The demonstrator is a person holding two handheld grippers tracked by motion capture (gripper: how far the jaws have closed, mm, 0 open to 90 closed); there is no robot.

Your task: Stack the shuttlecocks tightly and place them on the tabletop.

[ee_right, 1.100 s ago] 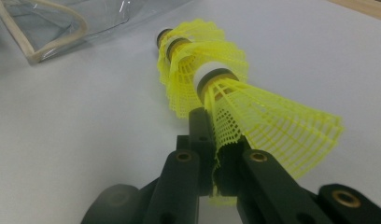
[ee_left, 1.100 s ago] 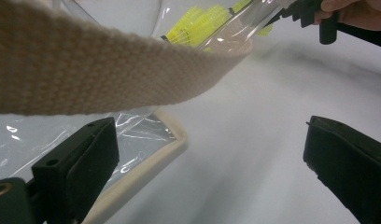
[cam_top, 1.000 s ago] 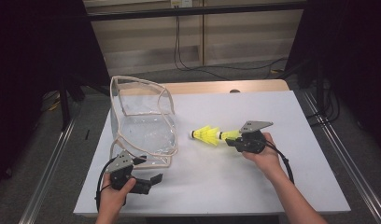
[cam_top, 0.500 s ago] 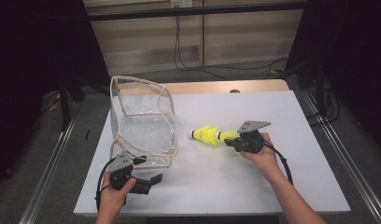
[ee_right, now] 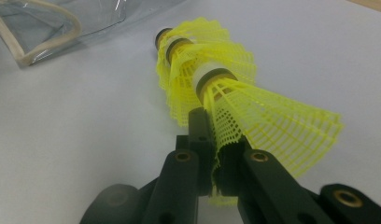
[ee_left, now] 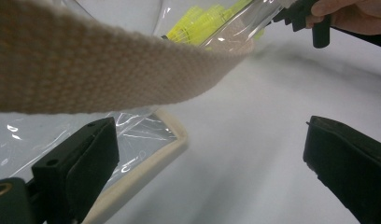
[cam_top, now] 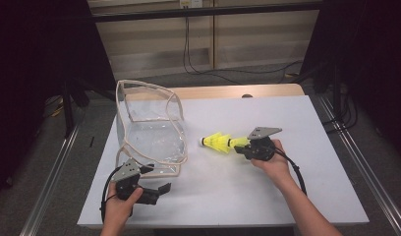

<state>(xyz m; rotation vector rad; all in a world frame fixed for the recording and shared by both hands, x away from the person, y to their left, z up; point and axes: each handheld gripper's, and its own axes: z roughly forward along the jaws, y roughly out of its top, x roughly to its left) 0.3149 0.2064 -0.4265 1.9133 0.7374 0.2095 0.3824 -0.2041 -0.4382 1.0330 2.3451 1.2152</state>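
Yellow shuttlecocks point(ee_right: 212, 88) pinched by right hand-held gripper point(ee_right: 215, 140) — held level above table point(cam_top: 287, 196), left hand-held gripper point(cam_top: 161, 189) spread beside clear bag point(cam_top: 149, 137)

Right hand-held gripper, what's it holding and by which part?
The right hand-held gripper pinches a stack of nested yellow shuttlecocks by the mesh skirt edge of the rearmost one.

On the white surface point(cam_top: 287, 196) a clear plastic bag point(cam_top: 152, 132) with cream webbing trim stood open at the left. The right gripper point(cam_top: 240, 145) held a stack of yellow shuttlecocks point(cam_top: 218, 142) by the skirt, level above the surface, cork end toward the bag and just beside it. The left gripper point(cam_top: 161, 189) lay near the bag's front edge, its jaws apart
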